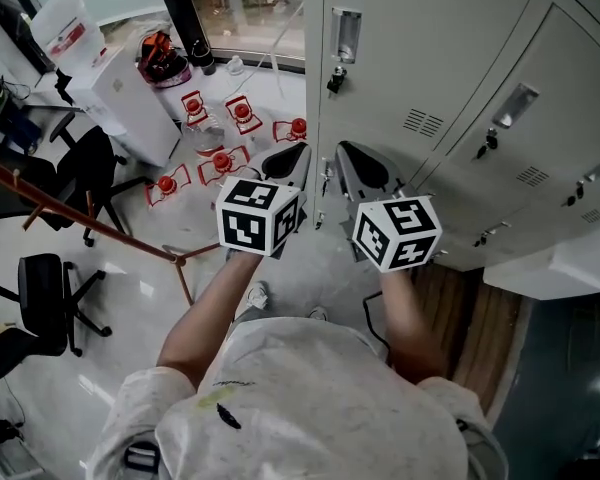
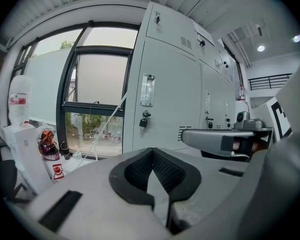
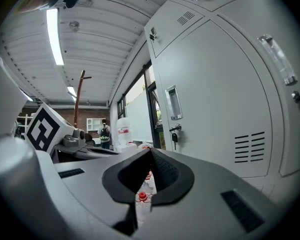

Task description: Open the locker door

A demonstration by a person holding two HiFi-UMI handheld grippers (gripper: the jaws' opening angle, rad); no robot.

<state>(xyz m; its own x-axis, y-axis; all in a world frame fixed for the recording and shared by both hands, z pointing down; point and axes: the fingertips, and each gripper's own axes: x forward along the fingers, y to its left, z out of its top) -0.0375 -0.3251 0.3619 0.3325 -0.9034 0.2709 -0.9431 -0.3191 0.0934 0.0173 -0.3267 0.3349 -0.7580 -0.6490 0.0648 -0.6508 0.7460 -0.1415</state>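
A bank of grey metal lockers [image 1: 450,78] stands in front of me, doors closed. The nearest door has a recessed handle [image 1: 346,36] and below it a lock with a key [image 1: 335,76]. My left gripper [image 1: 285,160] and right gripper [image 1: 363,168] hover side by side low in front of this door, short of touching it. Both are shut with nothing between the jaws. The same handle [image 2: 148,90] and key [image 2: 144,120] show beyond my left gripper [image 2: 152,153]. In the right gripper view the handle [image 3: 173,103] and key [image 3: 174,133] sit past my right gripper [image 3: 151,155].
Several red-capped water bottles [image 1: 220,158] stand on the floor left of the lockers, below a window [image 1: 245,8]. A white water dispenser [image 1: 130,108], black office chairs [image 1: 50,298] and a slanting wooden pole [image 1: 80,218] lie further left. A person [image 3: 105,134] stands far off.
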